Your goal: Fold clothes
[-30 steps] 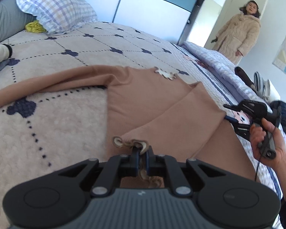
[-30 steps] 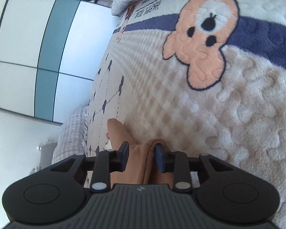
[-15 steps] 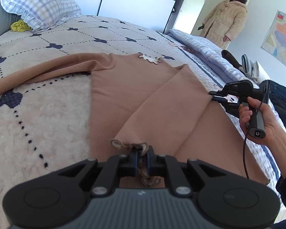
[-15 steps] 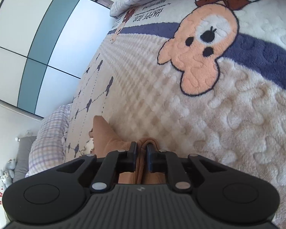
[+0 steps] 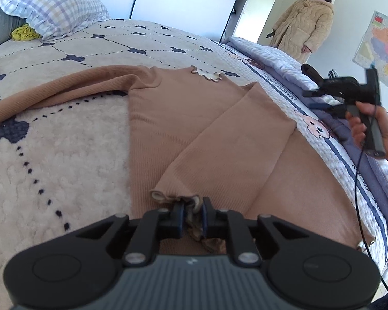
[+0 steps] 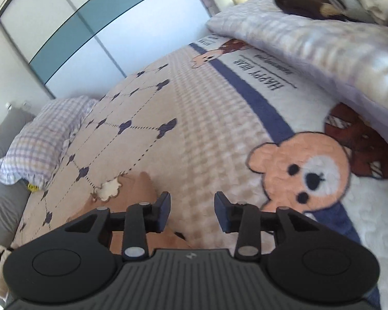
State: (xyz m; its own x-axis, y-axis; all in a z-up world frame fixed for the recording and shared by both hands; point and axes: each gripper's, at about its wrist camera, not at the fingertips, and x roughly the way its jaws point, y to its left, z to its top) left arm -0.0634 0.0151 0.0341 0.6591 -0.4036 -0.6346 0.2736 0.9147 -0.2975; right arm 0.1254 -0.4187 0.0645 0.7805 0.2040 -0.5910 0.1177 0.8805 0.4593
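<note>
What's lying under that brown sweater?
The brown sweater lies spread on a cream bed cover patterned with navy clover shapes. Whatever sits directly beneath the fabric is hidden.

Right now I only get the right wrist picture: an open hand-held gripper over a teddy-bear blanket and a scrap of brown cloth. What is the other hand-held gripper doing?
Observer: The left hand-held gripper pinches the frilly cuff of a brown top. Its jaws have just eased slightly apart, with the cuff between them.
Visitor: Is anything folded?
Observer: Yes, that sleeve lies slanted across the top's body.
Visitor: And the other sleeve?
Observer: The other sleeve stretches out flat on the blanket, unfolded.
</note>
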